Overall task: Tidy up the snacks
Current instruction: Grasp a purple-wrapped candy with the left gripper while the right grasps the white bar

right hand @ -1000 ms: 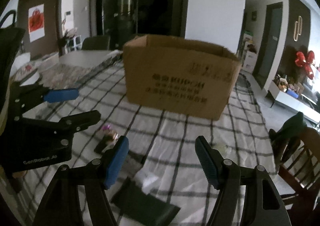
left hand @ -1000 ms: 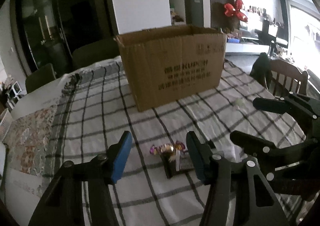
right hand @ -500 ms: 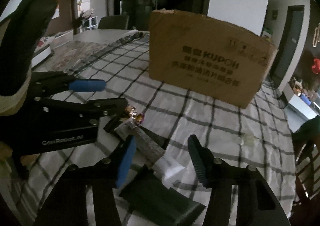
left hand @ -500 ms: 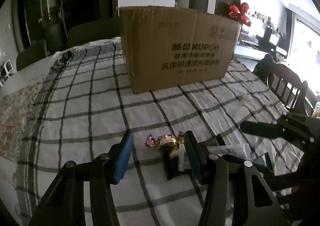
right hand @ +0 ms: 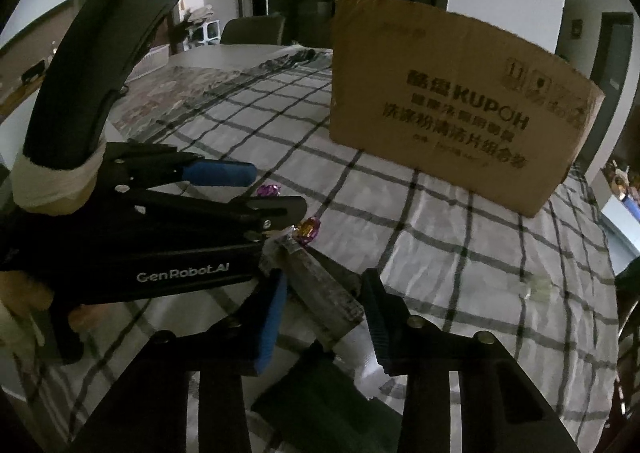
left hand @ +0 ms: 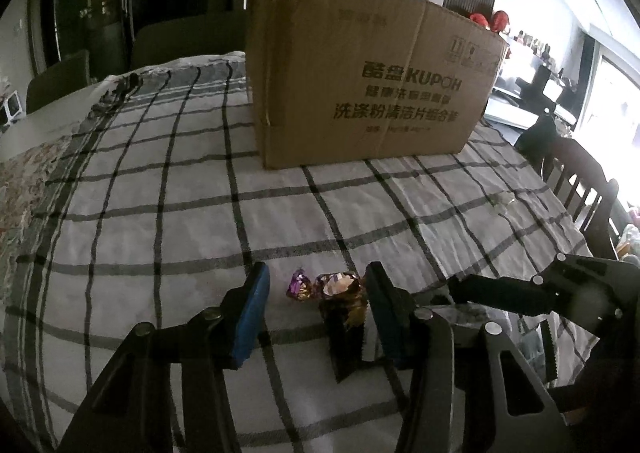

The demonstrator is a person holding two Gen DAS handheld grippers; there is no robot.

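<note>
A candy (left hand: 337, 285) in purple-gold wrap lies on the checked cloth (left hand: 160, 221) of the bench, atop a dark packet (left hand: 346, 337), between the closing pads of the left hand-held gripper (left hand: 316, 305), which stand apart from it. The right hand-held gripper (right hand: 324, 313) is closing around a grey packet (right hand: 320, 293), pads not yet pressing. A green packet (right hand: 320, 393) lies nearer. Beyond stands a box (left hand: 360, 85)

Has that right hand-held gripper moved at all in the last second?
Yes. The right hand-held gripper came down toward the checked tablecloth, jaws closing around the grey packet.
</note>
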